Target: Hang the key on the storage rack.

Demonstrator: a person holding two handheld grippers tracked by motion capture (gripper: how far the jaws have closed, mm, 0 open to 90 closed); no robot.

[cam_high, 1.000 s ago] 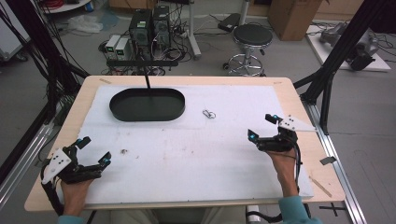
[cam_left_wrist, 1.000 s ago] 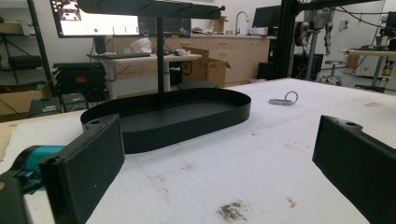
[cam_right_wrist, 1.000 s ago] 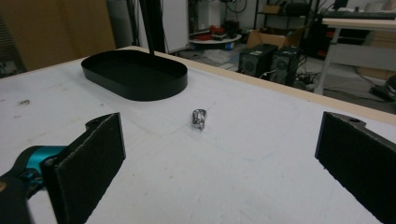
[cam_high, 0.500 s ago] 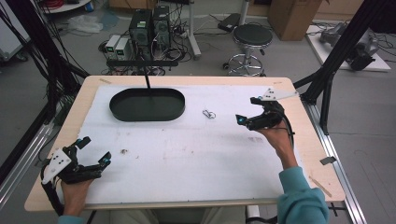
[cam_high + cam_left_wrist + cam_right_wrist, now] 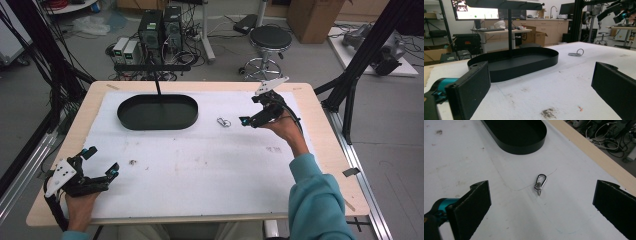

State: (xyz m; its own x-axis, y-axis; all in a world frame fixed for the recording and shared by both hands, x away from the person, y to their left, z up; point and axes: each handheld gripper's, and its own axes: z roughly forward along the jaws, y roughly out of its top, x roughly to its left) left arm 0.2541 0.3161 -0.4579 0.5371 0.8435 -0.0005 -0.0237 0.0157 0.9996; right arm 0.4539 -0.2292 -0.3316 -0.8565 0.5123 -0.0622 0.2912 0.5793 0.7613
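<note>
White table (image 5: pixel 200 175): right gripper (image 5: pixel 250 120) spread, reaching at clip (image 5: pixel 540 184); next lower, pinch it. Left gripper (image 5: pixel 100 162) spread, idle.

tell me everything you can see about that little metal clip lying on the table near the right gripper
The metal clip is a small silvery carabiner, pear-shaped, looking like polished steel, with a small ring or two linked at its narrower end. It lies flat on the white table cover, apart from the black oval tray. Nothing touches it. The right gripper is above and beside it, with its jaws wide open and the clip centred between them in the right gripper view.
</note>
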